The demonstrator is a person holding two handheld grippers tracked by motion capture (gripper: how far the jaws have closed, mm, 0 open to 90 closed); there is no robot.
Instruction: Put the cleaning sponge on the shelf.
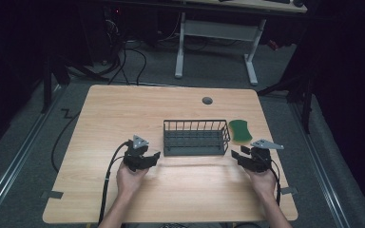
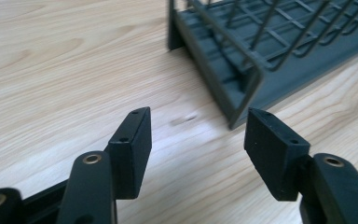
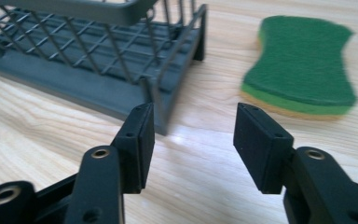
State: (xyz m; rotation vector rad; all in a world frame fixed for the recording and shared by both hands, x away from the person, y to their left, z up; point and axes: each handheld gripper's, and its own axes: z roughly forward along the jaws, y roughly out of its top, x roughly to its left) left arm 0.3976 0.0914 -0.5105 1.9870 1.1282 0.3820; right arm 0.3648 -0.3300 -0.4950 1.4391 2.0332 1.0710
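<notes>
The left gripper [image 1: 148,156] hovers just off the basket's [image 1: 196,137] near left corner, jaws wide apart and empty. The basket sits mid-table [image 1: 123,109], between both grippers. The right gripper [image 1: 240,156], jaws likewise parted and empty, hangs by its near right corner, the sponge [image 1: 240,131] just beyond.

Wooden table [image 1: 100,128]: wire basket [image 1: 196,137], green sponge [image 1: 240,131] just beside.
</notes>
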